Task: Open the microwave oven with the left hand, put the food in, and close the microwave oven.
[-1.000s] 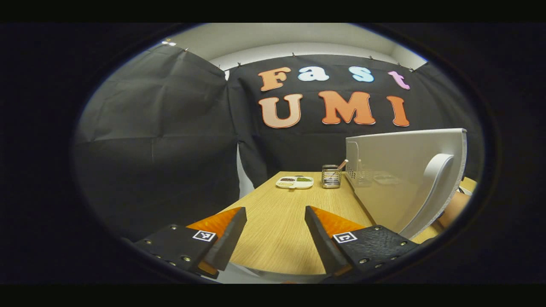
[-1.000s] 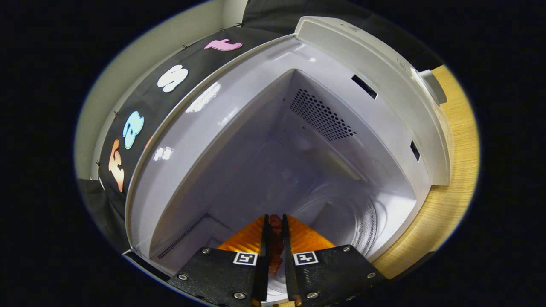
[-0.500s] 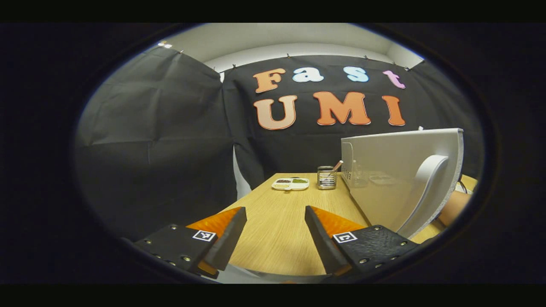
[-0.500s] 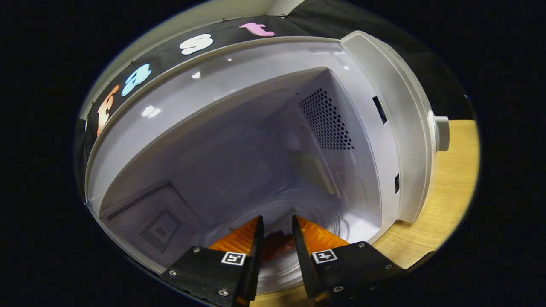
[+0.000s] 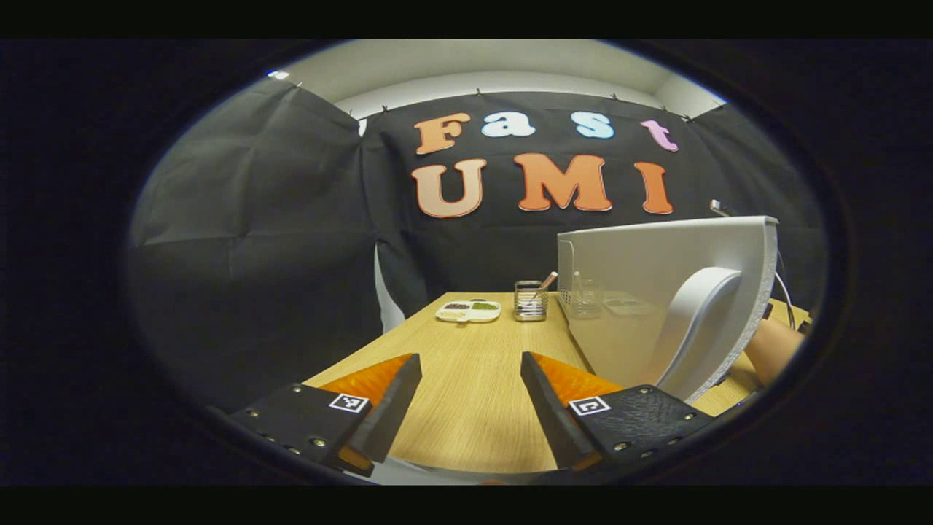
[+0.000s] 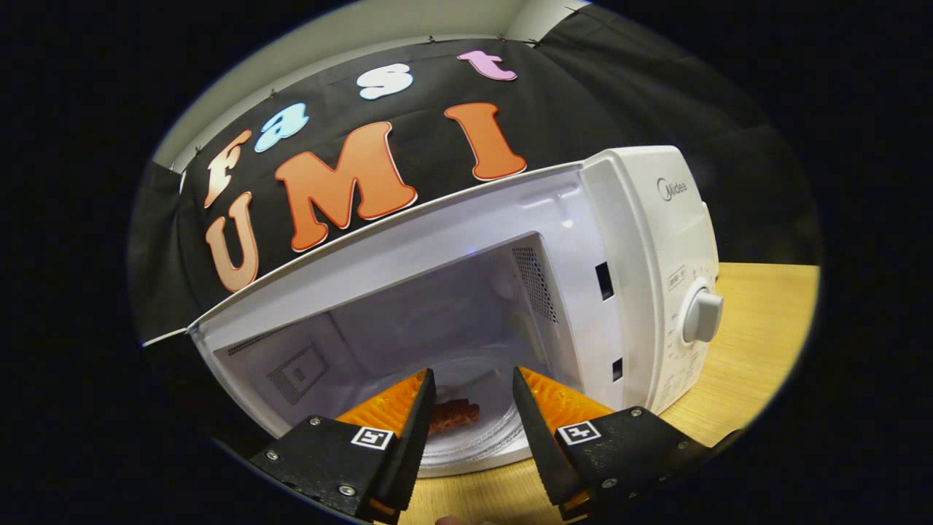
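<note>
Glossy white plastic forms the microwave [image 6: 641, 240], its cavity open, a round knob [image 6: 701, 315] on its panel. The ridged reddish food [image 6: 452, 415] lies on the glass turntable [image 6: 481, 437] inside. The right gripper [image 6: 470, 419] is spread and empty before it. The left gripper [image 5: 470, 405], also spread, hovers over the wood-grain table [image 5: 474, 364] beside the curved door handle [image 5: 692, 321].

So the microwave oven [image 6: 641, 240] is plain white, same for its knob [image 6: 701, 315] and the door [image 5: 656, 292] with its curved white handle [image 5: 692, 321]. Inside it's pale grey-white with dotted vent patches. The food [image 6: 452, 415] on the clear ribbed glass tray [image 6: 481, 437] is reddish brown. The bench [image 5: 474, 394] is light wood grain. There's a white dish [image 5: 468, 311] holding dark and green bits.
</note>
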Demonstrator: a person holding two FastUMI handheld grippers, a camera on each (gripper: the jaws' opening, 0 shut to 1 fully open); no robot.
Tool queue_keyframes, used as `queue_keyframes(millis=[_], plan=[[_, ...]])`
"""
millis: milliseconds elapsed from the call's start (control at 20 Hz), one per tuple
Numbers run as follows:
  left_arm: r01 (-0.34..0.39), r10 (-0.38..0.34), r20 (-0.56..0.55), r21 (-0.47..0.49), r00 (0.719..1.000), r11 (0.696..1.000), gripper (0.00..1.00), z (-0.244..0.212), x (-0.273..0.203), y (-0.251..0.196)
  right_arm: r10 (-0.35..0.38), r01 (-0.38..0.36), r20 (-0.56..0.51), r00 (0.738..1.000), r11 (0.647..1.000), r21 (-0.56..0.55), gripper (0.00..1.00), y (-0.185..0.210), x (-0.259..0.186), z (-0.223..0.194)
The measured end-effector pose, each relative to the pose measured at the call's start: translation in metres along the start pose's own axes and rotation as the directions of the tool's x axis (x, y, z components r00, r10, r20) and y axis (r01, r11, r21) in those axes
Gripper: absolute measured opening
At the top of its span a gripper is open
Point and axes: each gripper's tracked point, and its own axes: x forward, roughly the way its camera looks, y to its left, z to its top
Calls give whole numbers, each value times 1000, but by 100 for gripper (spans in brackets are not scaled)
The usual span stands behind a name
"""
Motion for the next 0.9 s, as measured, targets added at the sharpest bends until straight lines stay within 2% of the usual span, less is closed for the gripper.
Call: queue_keyframes(millis=[250,350,500,650,900], plan=[[61,-61,11,-37,998,997,83,3,-7,-34,146,-151,-51,988,983,-106,77,0,-63,12],[85,-84,19,-39,996,996,81,2,-8,-49,193,-195,-28,981,967,-161,79,-2,-89,30],[160,-159,29,-66,987,985,81,6,-13,-81,261,-256,-6,965,941,-221,82,-8,-122,52],[226,-224,50,-53,973,973,81,14,-14,-115,296,-289,-5,955,932,-219,84,-24,-146,71],[329,-326,69,-49,943,943,81,22,-8,-173,285,-273,8,959,927,-256,88,-73,-170,95]])
